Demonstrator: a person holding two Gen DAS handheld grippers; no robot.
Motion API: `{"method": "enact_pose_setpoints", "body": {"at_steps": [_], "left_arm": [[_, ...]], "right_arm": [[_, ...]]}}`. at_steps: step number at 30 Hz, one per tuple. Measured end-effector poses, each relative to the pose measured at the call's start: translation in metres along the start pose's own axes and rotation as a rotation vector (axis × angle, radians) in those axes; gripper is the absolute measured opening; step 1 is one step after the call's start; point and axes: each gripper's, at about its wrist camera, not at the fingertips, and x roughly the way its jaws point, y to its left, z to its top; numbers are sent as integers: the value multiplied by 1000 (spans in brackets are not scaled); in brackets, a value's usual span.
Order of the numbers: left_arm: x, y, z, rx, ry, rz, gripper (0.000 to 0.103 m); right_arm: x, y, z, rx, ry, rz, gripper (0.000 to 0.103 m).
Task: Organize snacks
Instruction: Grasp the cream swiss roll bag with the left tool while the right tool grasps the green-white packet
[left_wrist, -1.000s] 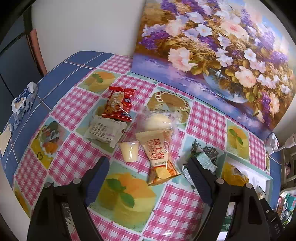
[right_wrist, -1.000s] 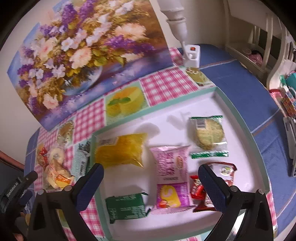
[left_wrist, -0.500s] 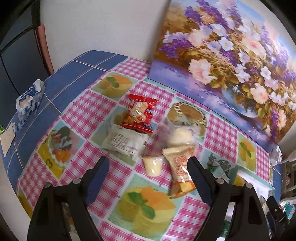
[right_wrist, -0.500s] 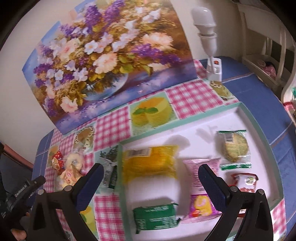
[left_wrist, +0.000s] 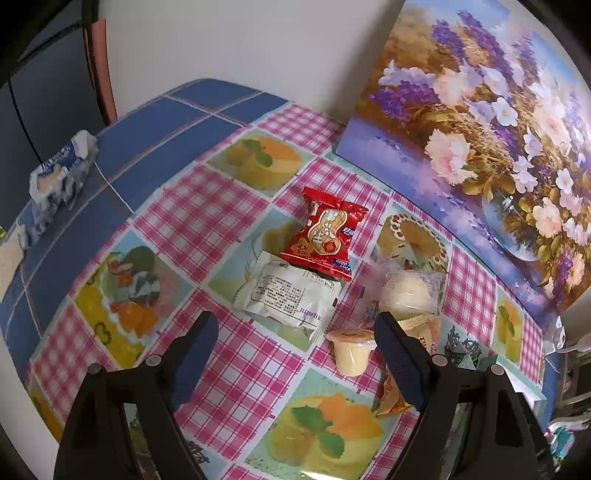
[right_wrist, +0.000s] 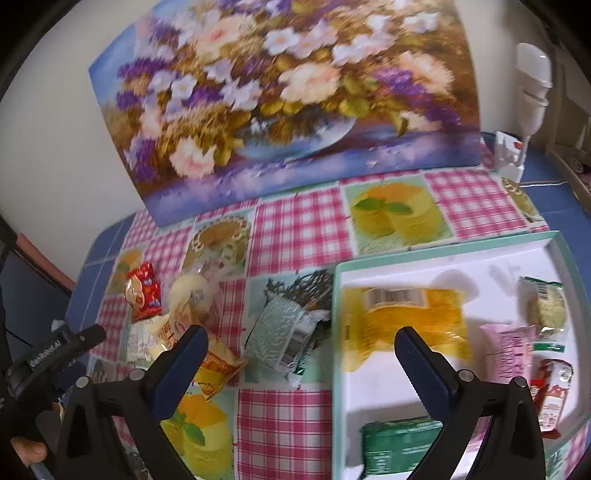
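Loose snacks lie on the checked tablecloth: a red peanut packet (left_wrist: 325, 236), a white packet (left_wrist: 288, 295), a clear-wrapped bun (left_wrist: 406, 291), a yellow jelly cup (left_wrist: 352, 350) and an orange packet (right_wrist: 216, 363). My left gripper (left_wrist: 295, 354) is open and empty, just short of the white packet. My right gripper (right_wrist: 299, 365) is open and empty above a pale green packet (right_wrist: 279, 334) beside the tray. The white tray (right_wrist: 406, 264) holds a yellow packet (right_wrist: 402, 317), a green one (right_wrist: 399, 443), a pink one (right_wrist: 511, 349), a biscuit pack (right_wrist: 546, 308) and a red one (right_wrist: 554, 391).
A large flower painting (right_wrist: 295, 92) leans on the wall behind the table. A blue-white tissue pack (left_wrist: 59, 177) lies at the far left edge. A white lamp and socket (right_wrist: 521, 147) stand at the back right.
Both grippers have swung left. The left view now centres on the white and red packets; the right view has shifted from the tray toward the loose snacks. Jaws stayed open.
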Motion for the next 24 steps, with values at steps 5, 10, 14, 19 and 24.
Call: {"method": "enact_pose_setpoints", "body": {"at_steps": [5, 10, 14, 19, 24], "left_arm": [[8, -5, 1, -10, 41, -57, 87], [14, -23, 1, 13, 62, -133, 87], [21, -43, -4, 75, 85, -151, 86], [26, -69, -11, 157, 101, -168, 86], [35, -88, -17, 208, 127, -172, 75]], "right_arm": [[17, 12, -2, -15, 40, 10, 92], [31, 21, -1, -33, 68, 5, 78], [45, 25, -1, -42, 94, -6, 74], [59, 25, 0, -41, 118, -30, 73], [68, 27, 0, -61, 122, -55, 73]]}}
